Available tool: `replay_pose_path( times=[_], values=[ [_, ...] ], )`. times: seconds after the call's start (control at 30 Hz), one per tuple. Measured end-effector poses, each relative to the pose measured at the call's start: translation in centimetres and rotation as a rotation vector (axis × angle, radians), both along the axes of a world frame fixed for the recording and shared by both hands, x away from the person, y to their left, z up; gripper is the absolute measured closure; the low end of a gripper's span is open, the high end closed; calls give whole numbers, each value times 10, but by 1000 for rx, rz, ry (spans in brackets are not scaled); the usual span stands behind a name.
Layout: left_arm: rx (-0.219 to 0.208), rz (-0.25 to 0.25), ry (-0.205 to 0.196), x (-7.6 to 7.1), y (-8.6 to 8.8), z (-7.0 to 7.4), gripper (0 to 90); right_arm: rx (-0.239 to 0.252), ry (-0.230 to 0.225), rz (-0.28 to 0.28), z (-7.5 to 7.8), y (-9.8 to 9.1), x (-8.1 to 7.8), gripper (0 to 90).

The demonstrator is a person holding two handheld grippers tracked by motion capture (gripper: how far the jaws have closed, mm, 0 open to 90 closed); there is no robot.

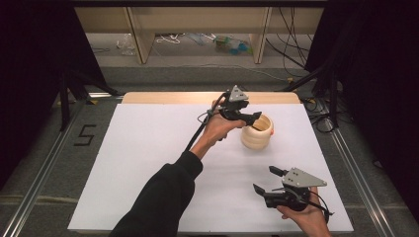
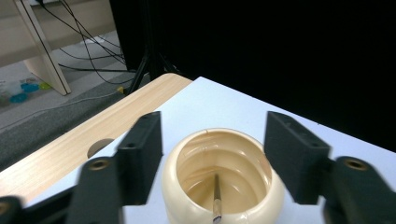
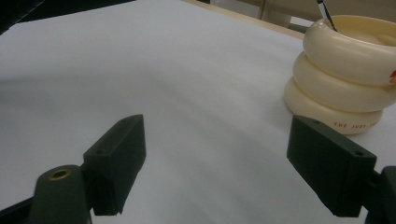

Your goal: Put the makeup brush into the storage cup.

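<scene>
Two spread-jawed grippers: left gripper [image 1: 251, 117] poised over cream ribbed ceramic cup [image 1: 257, 132] at far right of white table [image 1: 148, 163], thin pencil [image 2: 216, 198] leaning inside; withdrawing carelessly risks toppling it; right gripper [image 1: 266, 179] idle nearby.

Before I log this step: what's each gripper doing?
Left gripper: open above the cream pot, holding nothing.
Right gripper: open, empty, over the table.

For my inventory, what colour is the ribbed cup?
Cream cup, clearest in the right gripper view.
</scene>
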State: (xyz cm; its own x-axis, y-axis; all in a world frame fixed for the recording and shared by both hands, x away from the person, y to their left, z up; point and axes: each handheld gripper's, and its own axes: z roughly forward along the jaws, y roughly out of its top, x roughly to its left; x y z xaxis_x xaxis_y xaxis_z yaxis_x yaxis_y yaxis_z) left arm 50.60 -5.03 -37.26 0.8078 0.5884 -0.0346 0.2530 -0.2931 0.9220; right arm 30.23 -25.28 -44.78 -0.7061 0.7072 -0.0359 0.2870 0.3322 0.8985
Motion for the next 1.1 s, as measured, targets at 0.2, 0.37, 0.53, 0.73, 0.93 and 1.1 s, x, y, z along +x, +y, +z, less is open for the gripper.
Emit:
replay_pose_path(
  times=[0.2, 0.37, 0.53, 0.73, 0.93, 1.1],
  values=[
    [-19, 4, 16, -4, 14, 10, 309, -3, -5, -2, 0, -1, 0, 206],
    [-43, -5, 20, -9, 22, 15, 294, -5, -7, -4, 0, -1, 1, 205],
    [-34, -27, 10, -18, 33, 18, 275, -2, -4, -5, 0, -2, 1, 205],
    [-46, -16, 3, -35, 52, 17, 266, 0, -3, -6, 0, -2, 1, 205],
    [-85, -22, -22, -50, 70, 21, 263, -1, -3, -14, 0, -2, 2, 205],
    [-93, -24, -31, -60, 85, 20, 260, 0, -2, -14, 0, -2, 1, 205]
  ],
)
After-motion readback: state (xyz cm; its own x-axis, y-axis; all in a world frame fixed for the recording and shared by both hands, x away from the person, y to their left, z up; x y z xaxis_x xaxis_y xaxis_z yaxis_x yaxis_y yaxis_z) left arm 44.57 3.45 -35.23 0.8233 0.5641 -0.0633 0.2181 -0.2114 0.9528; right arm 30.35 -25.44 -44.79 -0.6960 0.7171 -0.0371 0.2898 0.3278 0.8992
